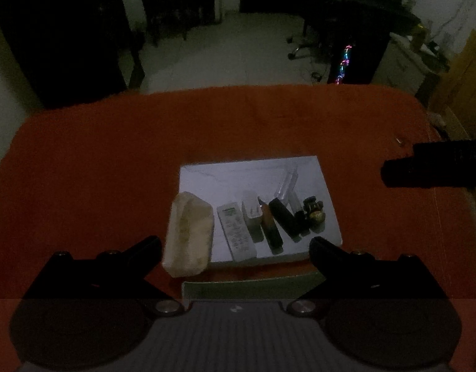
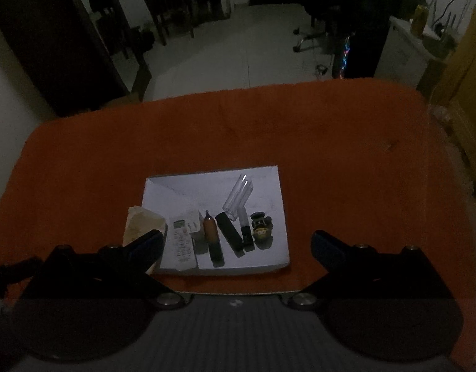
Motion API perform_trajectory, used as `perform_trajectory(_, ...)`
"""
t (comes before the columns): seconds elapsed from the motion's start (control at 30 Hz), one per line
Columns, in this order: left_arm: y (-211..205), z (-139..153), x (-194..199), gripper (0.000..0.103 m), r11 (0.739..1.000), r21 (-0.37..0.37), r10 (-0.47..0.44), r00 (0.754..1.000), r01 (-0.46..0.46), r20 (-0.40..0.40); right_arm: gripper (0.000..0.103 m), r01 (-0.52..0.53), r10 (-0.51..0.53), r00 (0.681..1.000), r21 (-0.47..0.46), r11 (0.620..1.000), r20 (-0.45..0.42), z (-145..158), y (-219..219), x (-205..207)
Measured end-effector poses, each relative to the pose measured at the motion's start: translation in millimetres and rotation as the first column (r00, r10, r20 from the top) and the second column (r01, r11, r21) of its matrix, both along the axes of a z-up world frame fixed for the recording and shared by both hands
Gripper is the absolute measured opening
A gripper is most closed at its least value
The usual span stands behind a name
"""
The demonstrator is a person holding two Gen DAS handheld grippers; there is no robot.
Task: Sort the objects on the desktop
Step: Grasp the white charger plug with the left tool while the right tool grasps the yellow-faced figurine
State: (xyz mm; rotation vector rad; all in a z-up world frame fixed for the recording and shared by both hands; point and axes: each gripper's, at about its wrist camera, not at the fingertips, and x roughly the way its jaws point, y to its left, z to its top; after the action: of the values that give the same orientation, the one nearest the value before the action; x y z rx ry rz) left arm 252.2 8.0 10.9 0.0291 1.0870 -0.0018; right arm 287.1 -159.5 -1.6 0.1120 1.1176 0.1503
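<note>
1. both grippers hover above the near edge of the desk (image 2: 269, 130), which is covered in orange cloth; left gripper (image 1: 235, 248) and right gripper (image 2: 236, 241) each have jaws spread wide with nothing between them.
2. the task's things lie bunched on a white sheet (image 2: 207, 186) near the front middle: a pale pouch (image 1: 188, 235) overlapping the sheet's left edge, a white remote (image 1: 236, 232), a brown-tipped marker (image 2: 211, 235), a black cylinder (image 2: 228, 232), a clear tube (image 2: 239, 193), and a small toy figure (image 2: 262, 226) at the right end.
3. judgement: nothing lifted yet; first pick is pending. outer items (pouch, toy) look easiest, since each has one free side.
4. for the middle row, items lie just beside or touching each other; come down along an item's long axis and close across its narrow width, or neighbours get nudged.
5. open room: broad bare cloth left, right and behind the sheet for sorted groups. the near edge is close below the sheet; keep placements off it.
6. light is dim; fine detail uncertain.
</note>
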Motion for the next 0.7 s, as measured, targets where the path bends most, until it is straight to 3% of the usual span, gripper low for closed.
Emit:
perform_trajectory(0.17, 0.2, -28.2, 23.0, 0.103, 1.0, -0.02, -0.002, 1.0, 0.002, -0.031, 0.103, 0.001, -0.001, 1.0, -0.002, 1.0, -0.017, -21.7, -2.3, 21.6)
perform_trajectory(0.33, -9.1, -59.6, 43.2, 0.103, 1.0, 0.002, -0.014, 1.0, 0.014, -0.021, 0.103, 0.012, -0.009, 0.999, 0.047, 0.999, -0.049, -50.8, -7.4, 43.9)
perform_trajectory(0.47, -14.5, -81.5, 55.3, 0.103, 1.0, -0.028, -0.002, 0.999, 0.001, -0.036, 0.103, 0.033, -0.029, 0.998, 0.081, 0.996, -0.053, -72.7, -13.6, 59.9)
perform_trajectory(0.6, -18.2, -97.7, 64.0, 0.103, 1.0, -0.002, -0.024, 0.999, 0.024, -0.047, 0.103, 0.064, -0.057, 0.996, 0.112, 0.992, -0.067, -91.7, -22.5, 75.4)
perform_trajectory(0.7, -15.2, -112.2, 75.0, 0.103, 1.0, 0.025, -0.006, 0.999, 0.008, -0.053, 0.103, 0.056, -0.051, 0.997, 0.079, 0.995, -0.055, -102.2, -25.3, 83.6)
